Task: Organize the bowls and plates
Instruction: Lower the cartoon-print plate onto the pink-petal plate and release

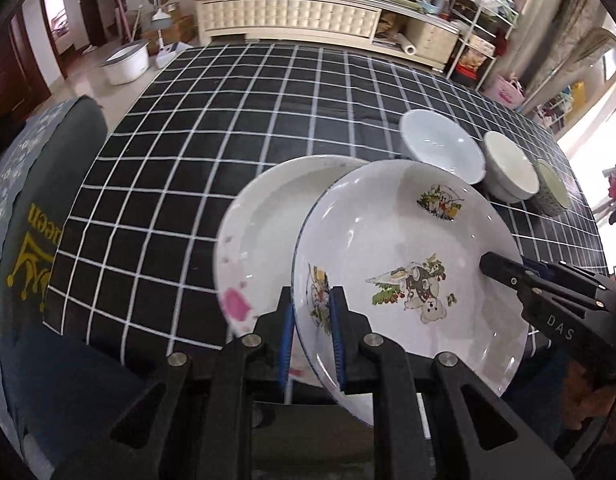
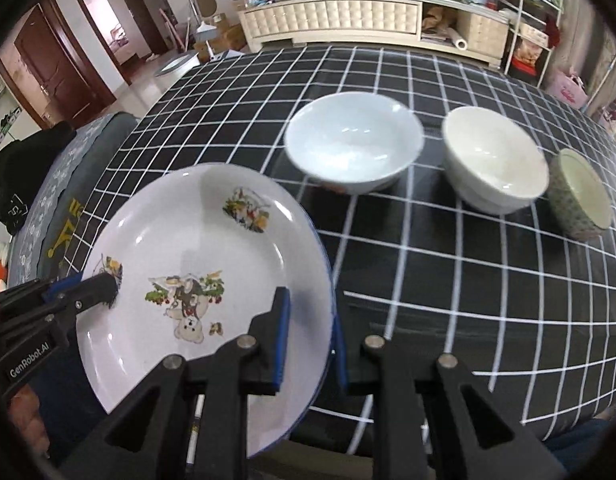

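A white plate with a blue rim and cartoon bear prints point(image 1: 403, 240) point(image 2: 196, 248) hangs tilted over the near part of the table, held by both grippers. My left gripper point(image 1: 311, 298) point(image 2: 104, 286) is shut on its left rim. My right gripper point(image 2: 309, 320) point(image 1: 503, 270) is shut on its right rim. Partly under it, a white plate with pink flowers point(image 1: 260, 232) lies on the black checked tablecloth point(image 1: 212, 128); the right wrist view does not show it. Behind stand a pale blue bowl point(image 1: 441, 150) point(image 2: 353, 140), a cream bowl point(image 1: 509, 166) point(image 2: 493, 158) and a small green patterned bowl point(image 1: 551, 190) point(image 2: 583, 194).
A grey cushioned seat with a yellow crown print point(image 1: 36, 240) stands against the table's left edge. Across the room are a white sideboard point(image 1: 288, 16) loaded with clutter, a white basin on the floor point(image 1: 124, 62) and a wire rack point(image 1: 483, 36). Bare tablecloth lies left of the bowls.
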The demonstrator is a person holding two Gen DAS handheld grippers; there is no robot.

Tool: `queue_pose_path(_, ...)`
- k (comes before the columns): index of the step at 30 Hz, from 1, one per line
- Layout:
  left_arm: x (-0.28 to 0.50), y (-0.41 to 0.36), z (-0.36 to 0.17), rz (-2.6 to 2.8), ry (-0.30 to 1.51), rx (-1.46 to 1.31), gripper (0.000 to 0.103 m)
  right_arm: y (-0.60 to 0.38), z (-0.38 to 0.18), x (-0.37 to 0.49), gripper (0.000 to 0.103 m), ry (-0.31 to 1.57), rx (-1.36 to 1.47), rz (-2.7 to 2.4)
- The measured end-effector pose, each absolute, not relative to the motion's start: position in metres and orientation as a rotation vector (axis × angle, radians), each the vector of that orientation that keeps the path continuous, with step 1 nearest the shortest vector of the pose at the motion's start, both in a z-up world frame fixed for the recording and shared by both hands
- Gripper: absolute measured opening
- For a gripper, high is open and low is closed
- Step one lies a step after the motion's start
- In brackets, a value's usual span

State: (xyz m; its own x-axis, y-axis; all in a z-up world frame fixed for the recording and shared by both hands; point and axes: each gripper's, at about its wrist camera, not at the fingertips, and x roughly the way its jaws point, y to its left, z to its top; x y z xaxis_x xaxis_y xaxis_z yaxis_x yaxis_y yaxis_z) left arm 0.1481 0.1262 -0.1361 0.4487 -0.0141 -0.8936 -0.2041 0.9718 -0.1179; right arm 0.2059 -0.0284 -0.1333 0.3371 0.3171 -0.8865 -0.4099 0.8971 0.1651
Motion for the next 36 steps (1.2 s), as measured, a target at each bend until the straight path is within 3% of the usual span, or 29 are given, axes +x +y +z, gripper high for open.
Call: queue_pose_path(36, 0.169, 0.173, -0.169, 0.122, 1.114, -0.317, 0.015, 0.017, -0.16, 0.226, 0.025, 1.194, -0.17, 0.445)
